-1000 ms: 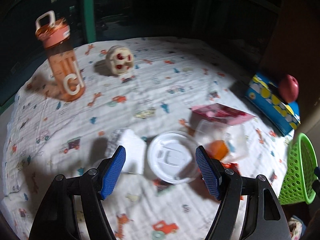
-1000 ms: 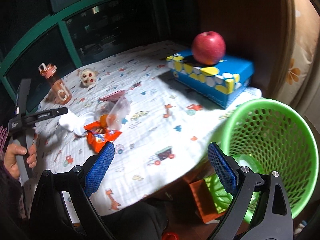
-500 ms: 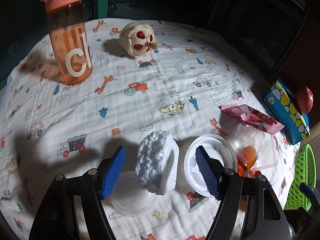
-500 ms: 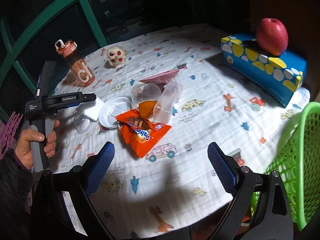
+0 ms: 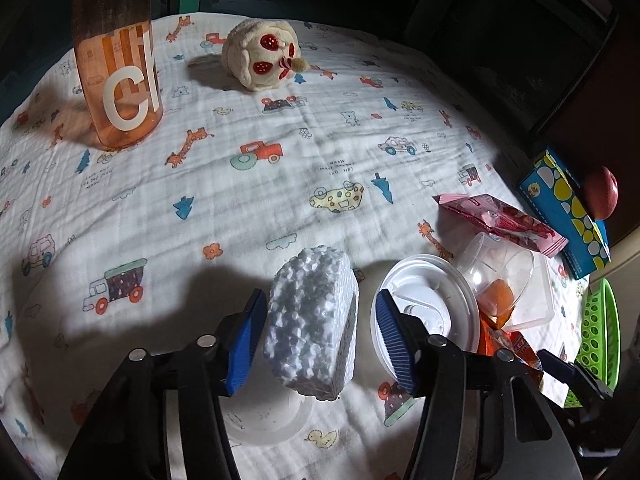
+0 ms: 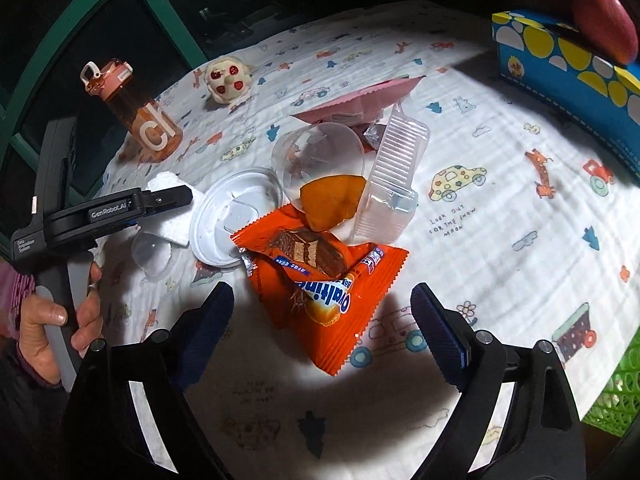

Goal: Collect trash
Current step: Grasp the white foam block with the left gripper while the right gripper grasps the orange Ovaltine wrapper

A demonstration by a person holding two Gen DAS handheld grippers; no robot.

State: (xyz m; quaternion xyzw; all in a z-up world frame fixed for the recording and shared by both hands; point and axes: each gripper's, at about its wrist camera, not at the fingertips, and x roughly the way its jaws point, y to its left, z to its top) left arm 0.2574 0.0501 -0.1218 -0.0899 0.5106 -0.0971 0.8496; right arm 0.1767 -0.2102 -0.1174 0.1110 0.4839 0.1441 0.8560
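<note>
My left gripper (image 5: 320,336) is open around a white foam block (image 5: 312,322); its pads sit close on both sides, and contact is unclear. A white plastic lid (image 5: 430,304) lies just right of it. My right gripper (image 6: 322,330) is open and empty, just in front of an orange Ovaltine wrapper (image 6: 320,276). Behind the wrapper lie an orange peel (image 6: 330,200), a clear cup (image 6: 318,160), a clear ribbed tray (image 6: 390,184) and a pink wrapper (image 6: 360,104). The left gripper also shows in the right wrist view (image 6: 172,200).
A green basket (image 5: 598,344) sits beyond the table's right edge. An orange bottle (image 5: 118,56) and a plush toy (image 5: 264,54) stand at the back. A blue box (image 6: 568,68) with an apple (image 6: 604,20) is at the right. A small clear dome lid (image 6: 152,254) lies near the foam.
My left gripper moved left off the white lid onto the foam block and narrowed around it. My right gripper swung from the green basket toward the orange wrapper and came closer.
</note>
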